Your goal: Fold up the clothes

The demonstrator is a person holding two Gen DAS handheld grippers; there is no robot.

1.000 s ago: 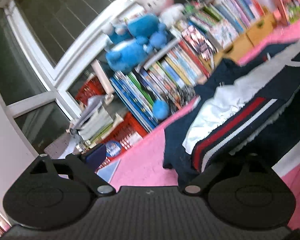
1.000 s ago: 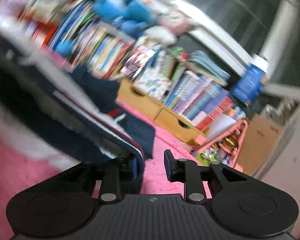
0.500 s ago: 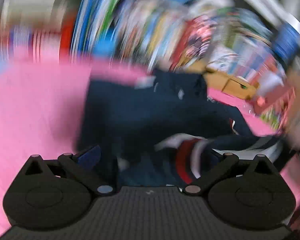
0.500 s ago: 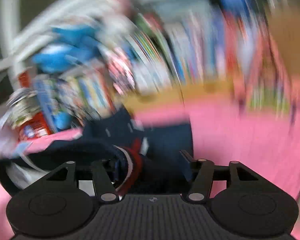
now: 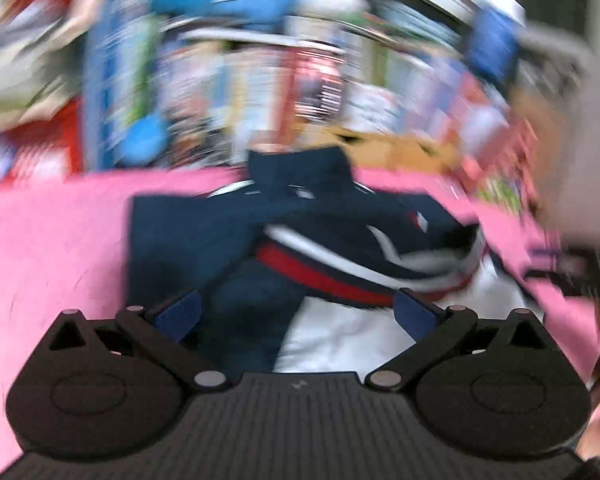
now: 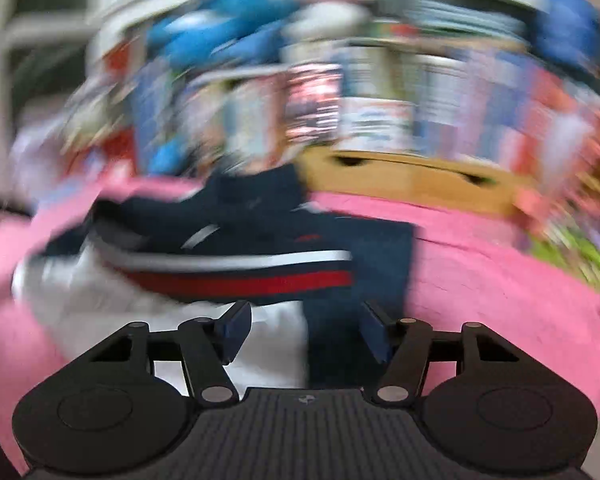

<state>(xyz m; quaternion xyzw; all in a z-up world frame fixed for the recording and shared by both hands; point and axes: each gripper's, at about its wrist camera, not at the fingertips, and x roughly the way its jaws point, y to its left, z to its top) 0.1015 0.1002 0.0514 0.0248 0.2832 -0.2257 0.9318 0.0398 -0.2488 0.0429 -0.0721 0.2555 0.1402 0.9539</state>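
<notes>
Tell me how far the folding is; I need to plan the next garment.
Done: navy jacket lies on the pink surface, doubled over, its striped hem on top. In hand: nothing; left gripper and right gripper stand open. Left: white lining still shows, so more folds seem needed.

Both wrist views are evenly and brightly lit but heavily motion-smeared: the bookshelf [image 5: 300,80] streaks most (fisheye bending worsens toward the edges), while each black claw body stays sharp.

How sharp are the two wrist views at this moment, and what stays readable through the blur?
Left wrist: heavy motion smear over the shelves; the navy garment and pink surface remain readable. Right wrist: similar smear, fisheye bending at the edges; only the black fingers are crisp.
</notes>
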